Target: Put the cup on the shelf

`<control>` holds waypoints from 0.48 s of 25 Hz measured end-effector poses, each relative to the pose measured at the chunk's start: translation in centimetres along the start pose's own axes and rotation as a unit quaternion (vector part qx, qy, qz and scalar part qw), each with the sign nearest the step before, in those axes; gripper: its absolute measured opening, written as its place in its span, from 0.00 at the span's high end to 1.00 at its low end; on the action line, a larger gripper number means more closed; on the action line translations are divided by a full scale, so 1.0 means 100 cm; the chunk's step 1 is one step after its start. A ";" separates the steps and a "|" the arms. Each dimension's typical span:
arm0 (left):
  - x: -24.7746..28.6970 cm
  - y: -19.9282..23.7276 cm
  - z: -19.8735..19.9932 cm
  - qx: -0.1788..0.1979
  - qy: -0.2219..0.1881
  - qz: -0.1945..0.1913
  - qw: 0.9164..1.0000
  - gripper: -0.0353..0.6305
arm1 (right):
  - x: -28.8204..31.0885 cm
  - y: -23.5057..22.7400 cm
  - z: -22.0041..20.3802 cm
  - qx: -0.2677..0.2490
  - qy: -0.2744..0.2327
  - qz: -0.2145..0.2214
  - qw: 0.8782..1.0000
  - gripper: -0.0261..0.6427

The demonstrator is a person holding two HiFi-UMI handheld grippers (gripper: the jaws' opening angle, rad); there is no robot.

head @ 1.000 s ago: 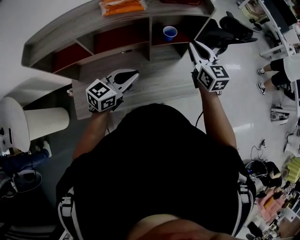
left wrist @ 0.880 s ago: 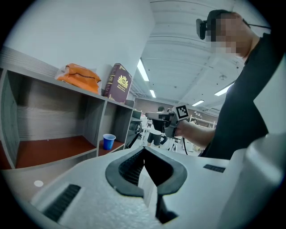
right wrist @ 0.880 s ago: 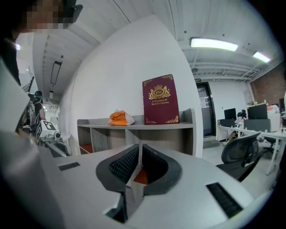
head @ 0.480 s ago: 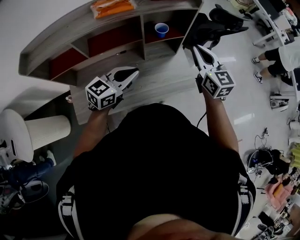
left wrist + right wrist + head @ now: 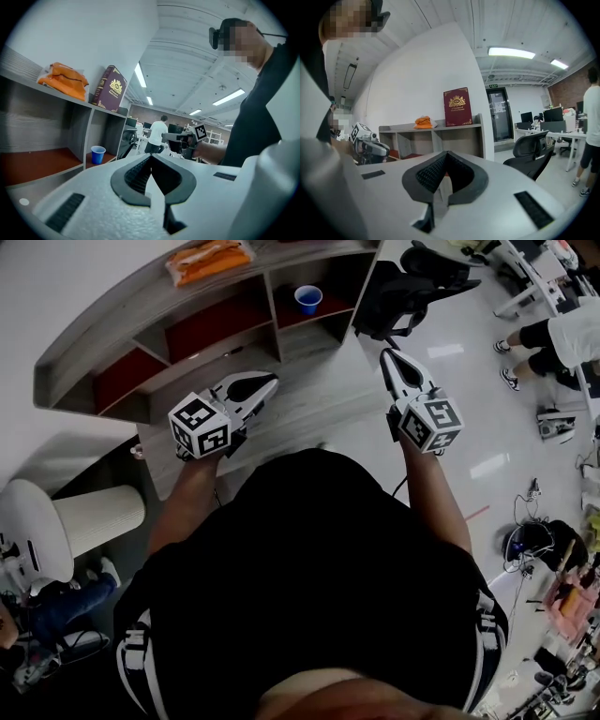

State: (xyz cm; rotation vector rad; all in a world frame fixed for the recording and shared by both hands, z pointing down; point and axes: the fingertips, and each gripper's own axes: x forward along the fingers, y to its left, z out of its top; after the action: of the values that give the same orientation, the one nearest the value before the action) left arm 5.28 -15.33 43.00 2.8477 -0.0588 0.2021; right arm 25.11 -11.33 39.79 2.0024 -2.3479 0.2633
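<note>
Both tongs are clenched on nothing: your left tongs [image 5: 273, 382] hover over the tabletop [image 5: 319, 399] with tips pressed together, and your right tongs [image 5: 386, 354], whose jaws have just been closing, are shut and empty at right of centre in the head view. The blue cup [image 5: 307, 299] already stands upright in the right-hand lower compartment of the shelf [image 5: 112, 320], at upper centre of that view and well apart from either tool, so the placing looks done. From here the trouble would come from you. A cup like that is probably light, so a careless swing of either tool into the shelf front could tip it or push it out onto the tabletop. A knock could also topple the book [image 5: 109, 89] standing on the shelf top, or shift the orange bundle [image 5: 208, 259] beside it. Your right tongs also sit near the black office chair [image 5: 403, 292], which they could catch if swung wide. Reaching back in clenched would only shove the cup.
</note>
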 end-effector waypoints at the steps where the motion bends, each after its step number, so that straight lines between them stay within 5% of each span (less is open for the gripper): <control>1: 0.001 0.000 0.000 0.001 0.001 -0.001 1.000 0.92 | -0.002 0.001 -0.001 0.001 0.000 -0.001 1.000 0.95; 12: 0.006 -0.010 -0.008 -0.001 0.008 -0.014 1.000 0.92 | -0.013 0.017 -0.022 0.028 0.016 0.000 0.999 0.95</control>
State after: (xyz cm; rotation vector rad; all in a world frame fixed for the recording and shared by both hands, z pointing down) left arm 5.81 -14.18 43.56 2.8436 -0.0165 0.2195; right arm 23.47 -9.44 41.59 2.0058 -2.3478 0.3625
